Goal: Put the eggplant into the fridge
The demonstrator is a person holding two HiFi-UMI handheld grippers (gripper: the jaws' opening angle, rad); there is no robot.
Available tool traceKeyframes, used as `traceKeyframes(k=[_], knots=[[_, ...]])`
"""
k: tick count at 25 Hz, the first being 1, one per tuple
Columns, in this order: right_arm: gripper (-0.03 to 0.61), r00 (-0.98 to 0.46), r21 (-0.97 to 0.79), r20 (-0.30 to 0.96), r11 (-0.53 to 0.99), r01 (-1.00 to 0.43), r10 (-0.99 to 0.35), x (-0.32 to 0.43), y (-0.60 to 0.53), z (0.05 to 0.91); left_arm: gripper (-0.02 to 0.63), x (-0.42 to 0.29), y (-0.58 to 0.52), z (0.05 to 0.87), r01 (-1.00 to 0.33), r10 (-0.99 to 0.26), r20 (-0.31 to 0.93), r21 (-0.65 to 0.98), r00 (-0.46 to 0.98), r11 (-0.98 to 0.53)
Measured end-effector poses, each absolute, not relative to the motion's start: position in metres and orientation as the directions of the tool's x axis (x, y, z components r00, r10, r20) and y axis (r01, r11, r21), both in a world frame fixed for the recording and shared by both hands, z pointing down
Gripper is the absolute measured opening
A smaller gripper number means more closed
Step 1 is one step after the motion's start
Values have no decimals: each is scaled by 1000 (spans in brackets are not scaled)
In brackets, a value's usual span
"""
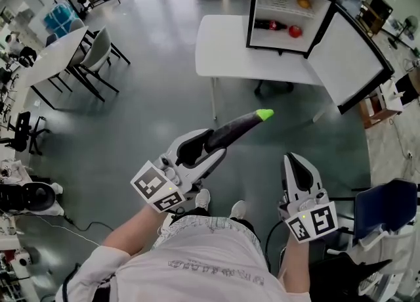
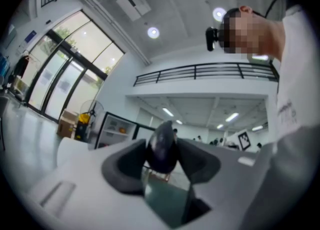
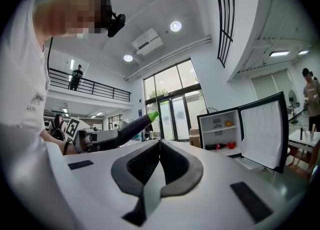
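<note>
Jaws of the left gripper are clamped on the dark butt end of the eggplant. Most of its body sticks out ahead of the jaws, green tip leading. The left gripper view shows the rounded purple end wedged between both pads. Right gripper jaws are pressed together with nothing between them, and it is held low beside the left. The fridge stands on the white surface, well ahead of both jaws and off to the right of the left ones, its door swung open. Likely step: carrying the eggplant over, not yet near the opening. Risks, as I judge them: the grip sits at one end only, so the long overhang could lever down or twist in the pads, and the smooth skin could slide out mid-carry. The tip arrives well before the jaws do, so misjudging the reach could jab the fridge frame or the door edge. The lower shelf already holds a bottle and a red fruit, and an orange thing sits above. A long eggplant pushed in straight could knock these or not fit lengthwise. Opening the jaws before the body rests on a shelf would drop it onto the surface or the floor.
</note>
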State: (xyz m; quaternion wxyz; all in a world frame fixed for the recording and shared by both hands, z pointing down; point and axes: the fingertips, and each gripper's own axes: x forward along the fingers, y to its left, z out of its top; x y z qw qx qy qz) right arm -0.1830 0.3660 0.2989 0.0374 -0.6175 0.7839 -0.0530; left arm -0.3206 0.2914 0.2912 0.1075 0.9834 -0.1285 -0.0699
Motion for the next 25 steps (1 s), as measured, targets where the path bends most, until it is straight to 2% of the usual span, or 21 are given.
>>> traceKeyframes(k=[25], knots=[[3,-302,-138,-33,303,-943,-953,-103,419,303,199,-254,348,293,-324,-353,-119,208,928,-923]])
